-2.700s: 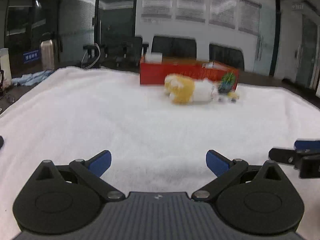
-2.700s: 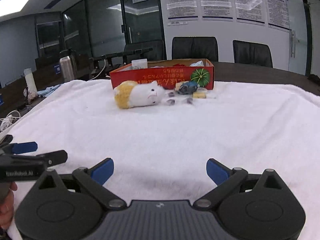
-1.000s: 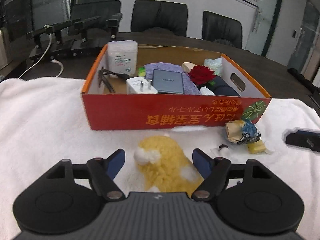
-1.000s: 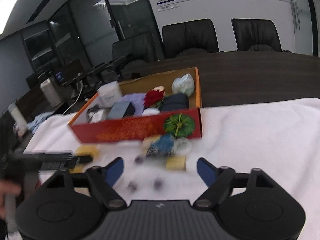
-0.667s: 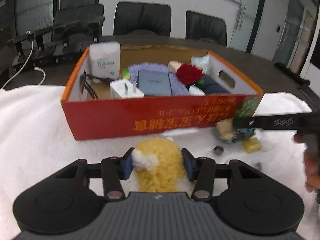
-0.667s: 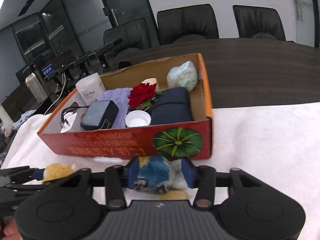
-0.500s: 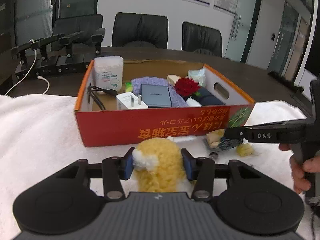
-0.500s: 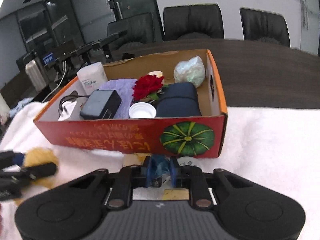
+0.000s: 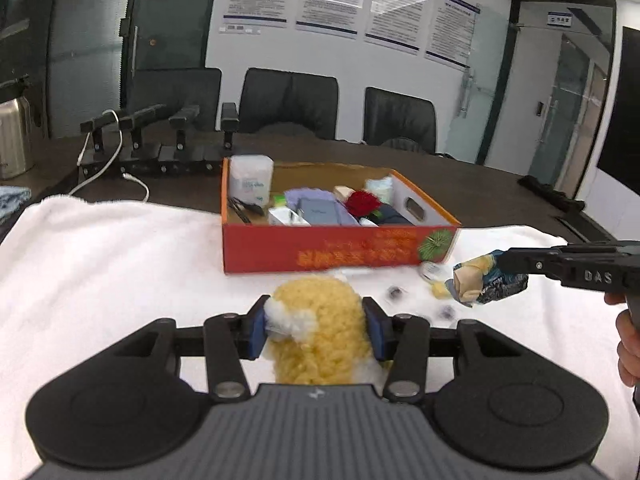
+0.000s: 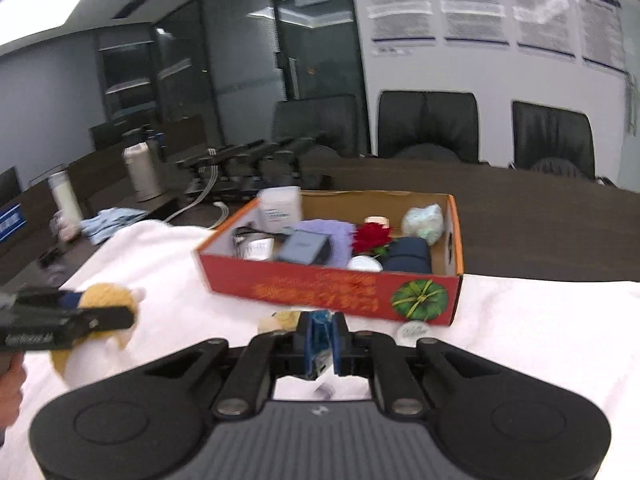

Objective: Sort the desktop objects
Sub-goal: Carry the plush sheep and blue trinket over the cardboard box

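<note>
My left gripper [image 9: 316,326] is shut on a yellow and white plush toy [image 9: 320,336], lifted off the white cloth in front of the red cardboard box [image 9: 332,250]. My right gripper [image 10: 322,338] is shut on a blue and tan snack packet [image 10: 318,336], also raised; the same snack packet [image 9: 484,278] shows at the right gripper's tip in the left wrist view. In the right wrist view the plush toy [image 10: 106,300] hangs at the left, pinched by the left gripper. The red box [image 10: 332,288] holds several items, among them a red flower [image 10: 372,238] and a grey adapter [image 10: 304,250].
A small round lid [image 9: 430,270], a yellow cube [image 9: 439,290] and two dark small pieces [image 9: 394,292] lie on the white cloth [image 9: 120,264] before the box. Black chairs [image 9: 292,102], a steel flask [image 10: 140,174] and cabled chargers [image 9: 160,148] stand on the dark table behind.
Both grippers closed, the left on the plush toy and the right on the snack packet, then rose and drew back from the box with them.
</note>
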`<action>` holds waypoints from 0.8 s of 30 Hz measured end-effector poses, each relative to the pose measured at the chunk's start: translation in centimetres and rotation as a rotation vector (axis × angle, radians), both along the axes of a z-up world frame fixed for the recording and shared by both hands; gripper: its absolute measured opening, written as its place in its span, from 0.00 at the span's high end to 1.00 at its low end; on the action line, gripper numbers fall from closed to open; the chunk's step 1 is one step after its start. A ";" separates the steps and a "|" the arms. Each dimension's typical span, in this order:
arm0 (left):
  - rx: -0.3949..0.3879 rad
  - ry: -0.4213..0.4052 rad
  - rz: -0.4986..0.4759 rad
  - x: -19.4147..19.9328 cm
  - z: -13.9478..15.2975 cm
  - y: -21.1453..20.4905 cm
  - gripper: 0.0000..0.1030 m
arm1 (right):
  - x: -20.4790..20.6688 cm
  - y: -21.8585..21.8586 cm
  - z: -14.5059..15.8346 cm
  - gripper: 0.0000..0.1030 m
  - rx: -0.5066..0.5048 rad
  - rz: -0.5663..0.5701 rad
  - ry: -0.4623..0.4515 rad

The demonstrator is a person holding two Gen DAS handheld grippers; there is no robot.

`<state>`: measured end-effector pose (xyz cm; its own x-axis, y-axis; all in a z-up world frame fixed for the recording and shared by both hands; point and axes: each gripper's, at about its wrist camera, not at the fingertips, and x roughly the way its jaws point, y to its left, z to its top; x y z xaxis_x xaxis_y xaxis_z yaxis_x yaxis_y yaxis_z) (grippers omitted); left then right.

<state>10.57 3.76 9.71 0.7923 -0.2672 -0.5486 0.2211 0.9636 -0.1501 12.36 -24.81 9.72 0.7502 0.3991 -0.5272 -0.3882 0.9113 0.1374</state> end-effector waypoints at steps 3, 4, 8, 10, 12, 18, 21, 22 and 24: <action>0.004 -0.011 0.001 -3.1 -0.3 -0.1 0.53 | -4.0 0.0 0.7 0.92 -0.022 0.027 -0.045; 0.014 -0.024 0.006 -4.1 -0.3 -0.3 0.53 | -5.1 -0.1 0.8 0.92 -0.025 0.024 -0.048; 0.022 -0.072 -0.004 -7.5 0.1 -0.9 0.53 | -8.8 -0.9 1.5 0.92 0.010 0.011 -0.052; 0.015 -0.080 -0.022 -8.7 0.6 -1.1 0.53 | -10.2 -1.1 1.9 0.92 0.015 0.011 -0.061; 0.030 -0.100 -0.033 -9.7 1.2 -1.3 0.52 | -11.5 -1.1 2.2 0.92 0.020 0.018 -0.066; 0.052 -0.129 -0.059 -11.2 2.3 -1.9 0.52 | -13.3 -1.0 3.0 0.91 0.013 0.031 -0.093; 0.058 -0.128 -0.057 -10.3 2.6 -1.9 0.52 | -12.7 -1.3 2.9 0.91 0.029 0.023 -0.084; 0.057 -0.129 -0.053 -9.7 2.9 -1.9 0.52 | -12.3 -1.4 3.1 0.91 0.035 0.020 -0.085; 0.046 -0.132 -0.040 -7.8 3.8 -1.6 0.52 | -11.0 -1.6 3.8 0.91 0.039 0.010 -0.106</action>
<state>2.75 2.14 13.54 0.8477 -0.2766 -0.4527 0.2740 0.9590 -0.0728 1.39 -26.44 13.47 0.7972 0.4251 -0.4287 -0.4111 0.9022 0.1302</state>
